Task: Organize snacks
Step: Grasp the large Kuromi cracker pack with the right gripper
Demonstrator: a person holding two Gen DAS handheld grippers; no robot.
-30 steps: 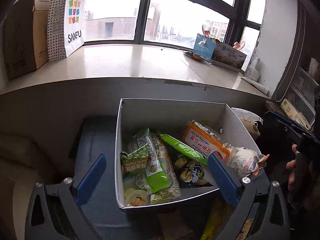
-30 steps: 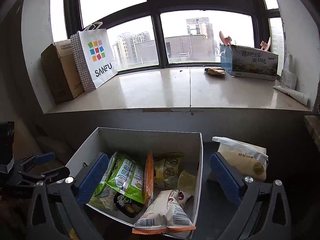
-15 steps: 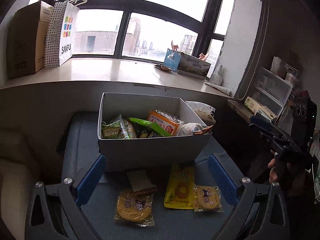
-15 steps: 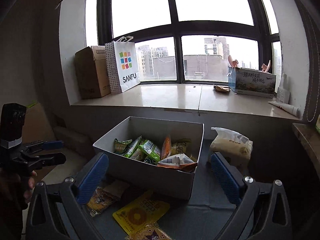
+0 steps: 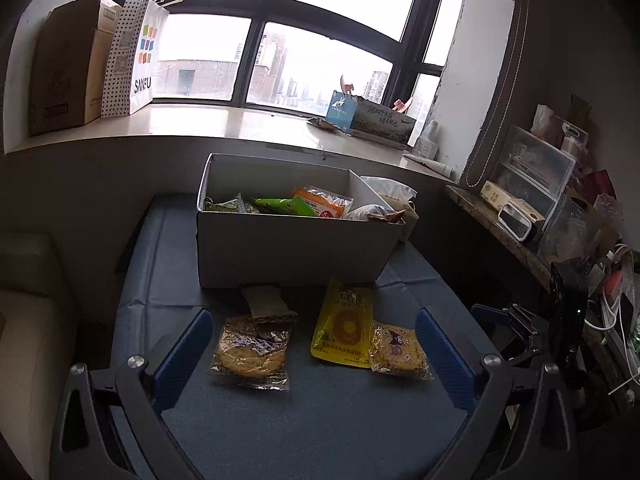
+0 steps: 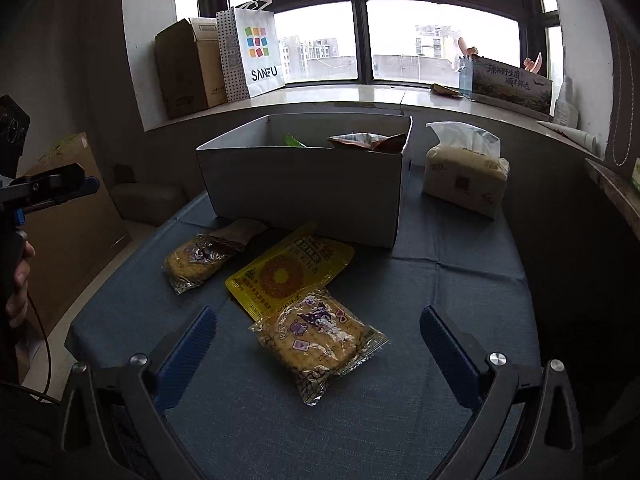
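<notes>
A white cardboard box [image 5: 292,248] [image 6: 308,184] holding several snack packs stands on the blue tablecloth [image 5: 320,412]. In front of it lie a brown pack [image 5: 266,300] [image 6: 236,234], a clear cracker pack [image 5: 252,350] [image 6: 196,262], a yellow pouch [image 5: 344,326] [image 6: 292,270] and a second cracker pack [image 5: 398,350] [image 6: 320,338]. My left gripper [image 5: 312,350] is open and empty, above the table in front of the packs. My right gripper [image 6: 318,350] is open and empty, with the second cracker pack lying below and between its fingers.
A tissue pack [image 6: 466,172] stands right of the box. The window sill carries a carton [image 5: 64,68], a SANFU bag [image 6: 254,54] and a printed box [image 6: 508,84]. A cluttered shelf [image 5: 540,208] is at the right. A cardboard sheet [image 6: 68,228] leans at the left.
Both grippers have pulled back and away from over the box. The packs lying on the cloth in front of the box have come into view. Both stay open.
</notes>
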